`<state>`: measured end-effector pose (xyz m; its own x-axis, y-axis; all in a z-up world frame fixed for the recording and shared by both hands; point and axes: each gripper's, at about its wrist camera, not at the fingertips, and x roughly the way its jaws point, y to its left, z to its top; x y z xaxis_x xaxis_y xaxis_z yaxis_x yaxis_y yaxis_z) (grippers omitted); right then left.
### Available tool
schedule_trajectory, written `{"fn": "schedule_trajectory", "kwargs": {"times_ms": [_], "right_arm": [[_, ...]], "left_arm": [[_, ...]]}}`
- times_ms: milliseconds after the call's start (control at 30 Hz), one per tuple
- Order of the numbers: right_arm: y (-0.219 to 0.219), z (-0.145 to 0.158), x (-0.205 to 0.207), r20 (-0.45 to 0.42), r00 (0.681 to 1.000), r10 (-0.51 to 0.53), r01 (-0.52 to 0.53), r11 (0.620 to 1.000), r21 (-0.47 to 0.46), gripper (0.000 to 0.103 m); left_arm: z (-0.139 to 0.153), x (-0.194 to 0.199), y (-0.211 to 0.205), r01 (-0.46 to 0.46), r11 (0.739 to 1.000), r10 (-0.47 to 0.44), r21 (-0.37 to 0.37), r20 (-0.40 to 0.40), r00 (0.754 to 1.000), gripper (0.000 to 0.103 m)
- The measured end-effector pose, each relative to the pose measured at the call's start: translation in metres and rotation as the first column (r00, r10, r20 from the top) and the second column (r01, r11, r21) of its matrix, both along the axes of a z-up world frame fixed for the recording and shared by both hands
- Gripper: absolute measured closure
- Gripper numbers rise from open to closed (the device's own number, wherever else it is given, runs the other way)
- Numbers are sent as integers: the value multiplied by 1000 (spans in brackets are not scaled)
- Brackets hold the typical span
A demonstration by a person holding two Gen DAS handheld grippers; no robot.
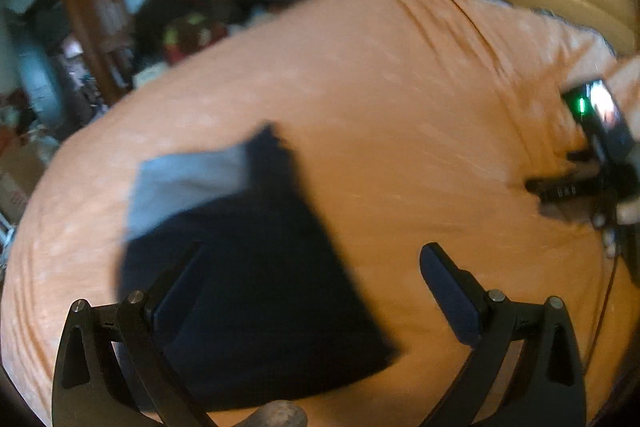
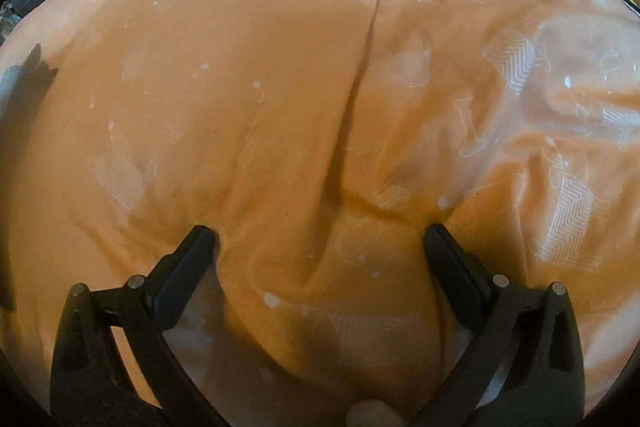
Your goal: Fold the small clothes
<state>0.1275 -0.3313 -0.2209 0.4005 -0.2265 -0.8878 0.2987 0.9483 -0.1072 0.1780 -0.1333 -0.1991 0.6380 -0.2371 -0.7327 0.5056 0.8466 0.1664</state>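
Both grippers wide open and empty over the orange bed cover.

The left gripper (image 1: 312, 259) hangs with jaws spread wide, gripping nothing, above a dark navy garment (image 1: 256, 287) with a grey band, lying flat on the orange cover (image 1: 400, 99). The right gripper (image 2: 320, 239), well apart to the right, is equally spread, its fingertips (image 2: 204, 233) pressing into the bare cover (image 2: 280, 67). The left view is blurred.

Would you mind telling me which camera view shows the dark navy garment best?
The left wrist view: the dark navy garment lies nearly whole on the orange bedspread, grey panel included, under the open left gripper. The right wrist view catches only a dark sliver at its left edge, well away from the open right gripper.
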Motion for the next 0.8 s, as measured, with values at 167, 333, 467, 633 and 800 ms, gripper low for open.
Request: {"fn": "schedule_trajectory", "kwargs": {"times_ms": [167, 333, 467, 633, 800], "right_arm": [[18, 5, -9, -21, 999, 45, -45, 999, -20, 0], [6, 9, -9, -24, 995, 96, -96, 995, 28, 0], [-4, 4, -7, -30, 992, 125, -123, 991, 45, 0], [-26, 13, -11, -8, 990, 142, -141, 987, 75, 0], [-46, 3, 4, -40, 963, 268, -267, 963, 29, 0]], "left_arm": [[-53, -14, -81, 90, 992, -84, 93, -62, 995, 0], [-64, -22, -123, 53, 995, -47, 90, -65, 997, 0], [-54, -36, -149, 41, 998, -37, 44, -86, 996, 0], [-52, -45, -184, -44, 998, 48, 44, -82, 996, 0], [-65, -37, -194, -104, 995, 104, 4, -124, 987, 0]]}}
